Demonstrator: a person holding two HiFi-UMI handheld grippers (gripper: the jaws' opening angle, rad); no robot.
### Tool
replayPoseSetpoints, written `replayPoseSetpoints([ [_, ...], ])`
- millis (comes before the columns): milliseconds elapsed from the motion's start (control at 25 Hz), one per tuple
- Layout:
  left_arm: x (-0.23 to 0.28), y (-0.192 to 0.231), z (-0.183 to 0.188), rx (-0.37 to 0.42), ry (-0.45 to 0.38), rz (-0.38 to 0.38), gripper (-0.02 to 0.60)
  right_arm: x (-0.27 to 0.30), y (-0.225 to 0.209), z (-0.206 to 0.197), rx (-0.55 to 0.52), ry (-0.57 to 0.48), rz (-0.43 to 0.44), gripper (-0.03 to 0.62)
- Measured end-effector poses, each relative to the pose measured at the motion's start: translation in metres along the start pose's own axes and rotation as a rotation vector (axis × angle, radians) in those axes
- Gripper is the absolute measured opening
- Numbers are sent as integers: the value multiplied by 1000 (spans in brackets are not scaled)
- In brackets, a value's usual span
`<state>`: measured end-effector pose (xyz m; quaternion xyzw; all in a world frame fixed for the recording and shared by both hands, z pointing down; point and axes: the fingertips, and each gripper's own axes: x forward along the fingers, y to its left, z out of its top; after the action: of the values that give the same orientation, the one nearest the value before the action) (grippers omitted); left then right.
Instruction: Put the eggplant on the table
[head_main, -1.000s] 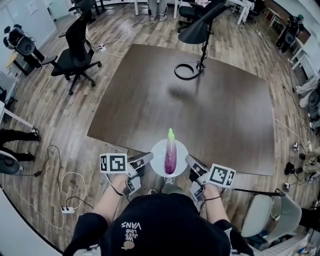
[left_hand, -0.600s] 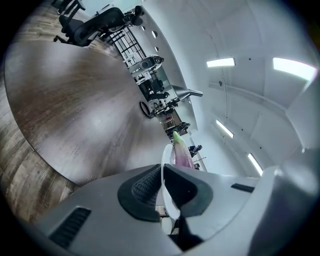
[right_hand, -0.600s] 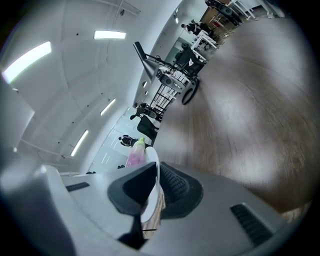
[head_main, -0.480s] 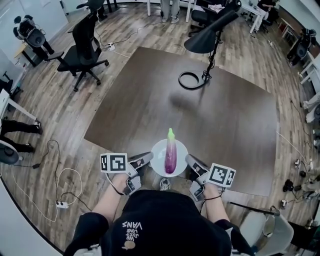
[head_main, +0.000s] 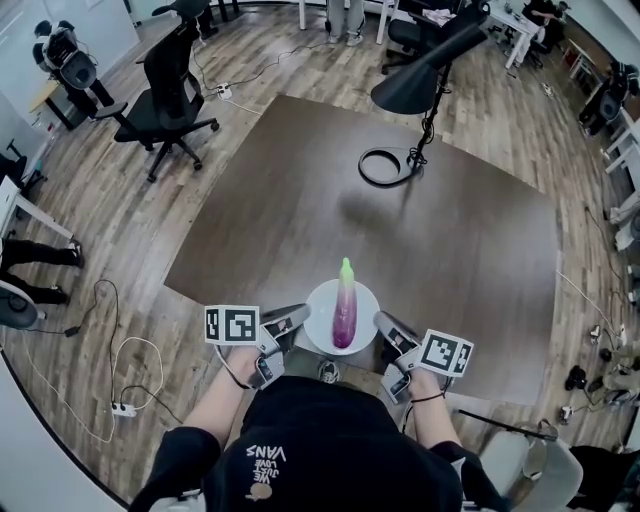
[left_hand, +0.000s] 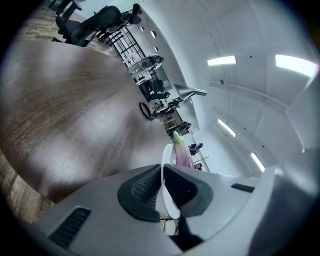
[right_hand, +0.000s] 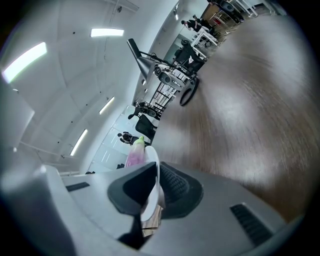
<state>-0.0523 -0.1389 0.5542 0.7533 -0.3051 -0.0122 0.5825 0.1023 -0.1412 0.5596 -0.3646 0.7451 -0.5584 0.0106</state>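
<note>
Closest in, the person's 2 hands each hold 1 tool. The left gripper (head_main: 296, 320) is pressed together on the left rim of a white plate (head_main: 320, 303). The right gripper (head_main: 384, 326) pinches the right rim the same way. Each gripper's own view shows the thin white rim stuck between 2 dark ridged pads.

There is 1 plate, and 1 eggplant (head_main: 344, 312) lies on it. It is purple with a green tip, and the tip points away from the person. The eggplant is on the plate, not on the table itself.

The plate sits at the near edge of the table (head_main: 460, 250). I cannot tell if the plate touches the top or hangs just over it. The table is 1 big dark brown top with a dull shine.

Far across the table stands 1 black lamp (head_main: 418, 84). Its round ring foot (head_main: 385, 167) rests on the top, and its shade leans out to the left.

The floor (head_main: 120, 250) is made of gray-brown wood planks. On the left, 1 white power strip (head_main: 121, 408) lies there with thin cords looping near it. A pale chair (head_main: 528, 468) stands near the right. Farther off on the left stands 1 black office chair (head_main: 172, 85) on wheels. More chairs and desks stand at the far end of the room.
</note>
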Motion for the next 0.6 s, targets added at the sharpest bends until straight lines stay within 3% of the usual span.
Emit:
replayPoseSetpoints([
  [600,15,23,53,43,68,11,29,45,-2,26,28,-57,-28,34],
])
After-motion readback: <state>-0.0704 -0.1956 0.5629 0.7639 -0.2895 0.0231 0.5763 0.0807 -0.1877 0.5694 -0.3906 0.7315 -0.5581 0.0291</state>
